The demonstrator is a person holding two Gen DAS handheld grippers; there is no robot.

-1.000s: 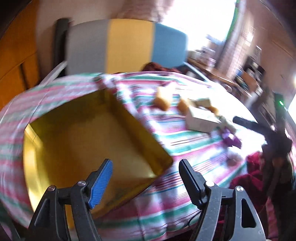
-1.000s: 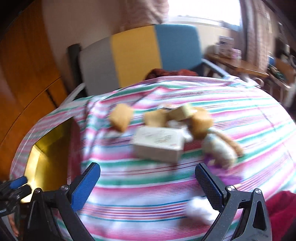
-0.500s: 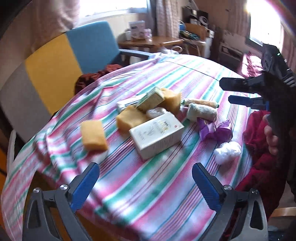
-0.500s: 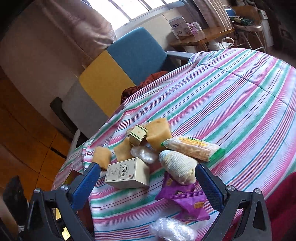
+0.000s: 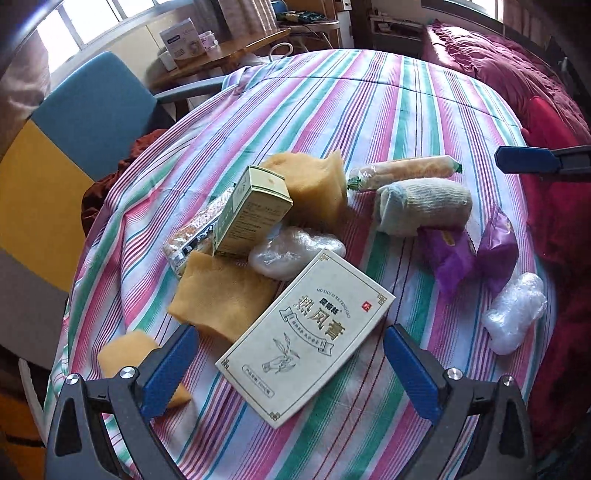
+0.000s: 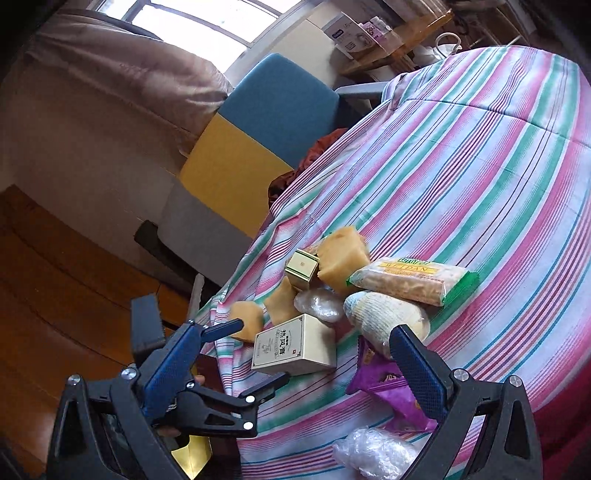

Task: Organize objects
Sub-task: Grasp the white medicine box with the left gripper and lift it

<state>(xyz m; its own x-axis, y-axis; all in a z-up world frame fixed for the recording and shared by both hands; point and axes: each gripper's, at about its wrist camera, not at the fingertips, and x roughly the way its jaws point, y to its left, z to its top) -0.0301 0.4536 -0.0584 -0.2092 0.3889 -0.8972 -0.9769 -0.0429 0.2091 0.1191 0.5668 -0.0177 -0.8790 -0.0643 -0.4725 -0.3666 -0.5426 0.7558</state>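
Hovering wide open and empty over the white box [image 5: 306, 338] in the clutter on the striped bench [image 5: 369, 110], the left tongs [image 5: 291, 365] look about to grab it, needing to drop and straddle its sides, while the right tongs [image 6: 291, 362] wait open.

**A daylit room around a striped table**

The table is covered by a cloth [image 5: 369, 110] striped in pink, green and white. Behind it a chair [image 6: 258, 136] is seen — its back panelled in blue, yellow and grey. Daylight is admitted through windows [image 6: 207, 22] above a beige curtain [image 6: 110, 92]. A wooden side table [image 5: 229, 51] bearing boxes stands beyond, a crimson quilt [image 5: 498, 66] is spread at the right, and wooden flooring [image 6: 55, 288] is visible.
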